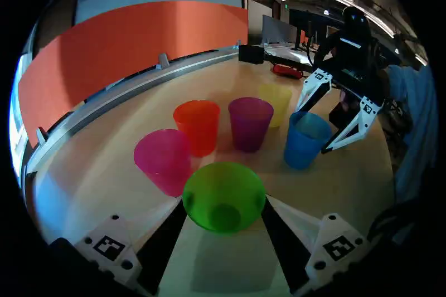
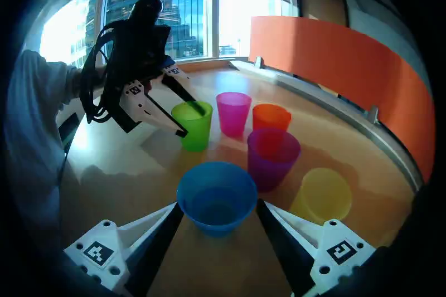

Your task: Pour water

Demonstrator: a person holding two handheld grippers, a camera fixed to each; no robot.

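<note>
A green cup [image 1: 224, 196] stands on the wooden table [image 1: 345, 185] between the fingers of my left gripper [image 1: 224, 203], which press on both its sides. My right gripper [image 2: 217, 206] is shut the same way on a blue cup [image 2: 217, 195]. From the left gripper view, the right gripper [image 1: 312, 130] straddles the blue cup [image 1: 305, 139] at the right. From the right gripper view, the left gripper [image 2: 188, 116] flanks the green cup [image 2: 193, 124]. Both cups stand upright.
Pink [image 1: 163, 159], orange [image 1: 197, 125], purple [image 1: 250, 122] and yellow [image 1: 276, 103] cups stand clustered between the two held cups. An orange wall panel [image 1: 128, 46] runs along the table's far edge. A black box [image 1: 251, 53] and a red object [image 1: 287, 70] lie far back. A person's sleeve [image 2: 33, 130] is at the left.
</note>
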